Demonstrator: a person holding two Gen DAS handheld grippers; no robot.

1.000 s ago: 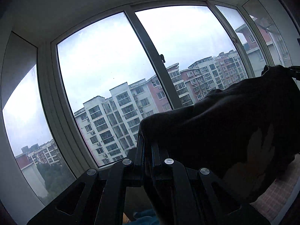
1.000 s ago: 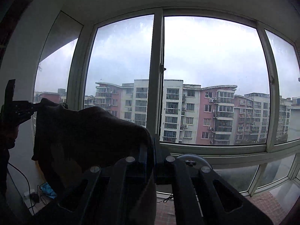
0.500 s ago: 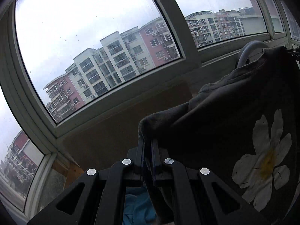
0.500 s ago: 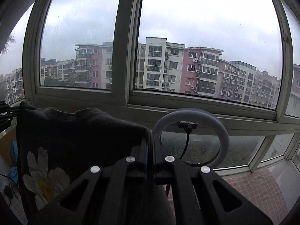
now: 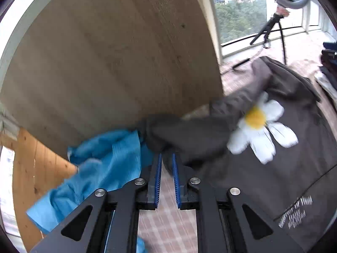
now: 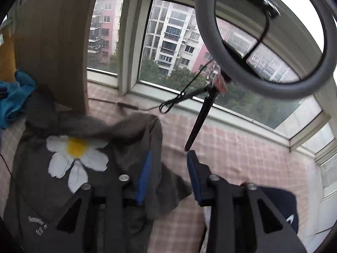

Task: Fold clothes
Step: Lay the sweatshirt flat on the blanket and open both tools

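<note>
A dark grey T-shirt [image 5: 284,164] with a white daisy print [image 5: 259,126] lies on the pink checked cloth surface [image 5: 168,221]. It also shows in the right wrist view [image 6: 88,181], with the daisy [image 6: 73,158] facing up. My left gripper [image 5: 167,158] has its jaws slightly apart, with a corner of the shirt at the fingertips. My right gripper [image 6: 168,158] is open, and a sleeve of the shirt lies under and between its fingers.
A blue garment [image 5: 94,168] lies bunched at the left against a pale wooden panel [image 5: 105,63]. A ring light [image 6: 263,38] on a tripod stands by the window. Dark folded clothes [image 6: 280,206] lie at the right. The checked surface [image 6: 242,158] stretches toward the window.
Both grippers swung down from window height to the surface, laying the shirt flat. The right gripper opened and let go of the shirt. The left jaws have parted slightly.
</note>
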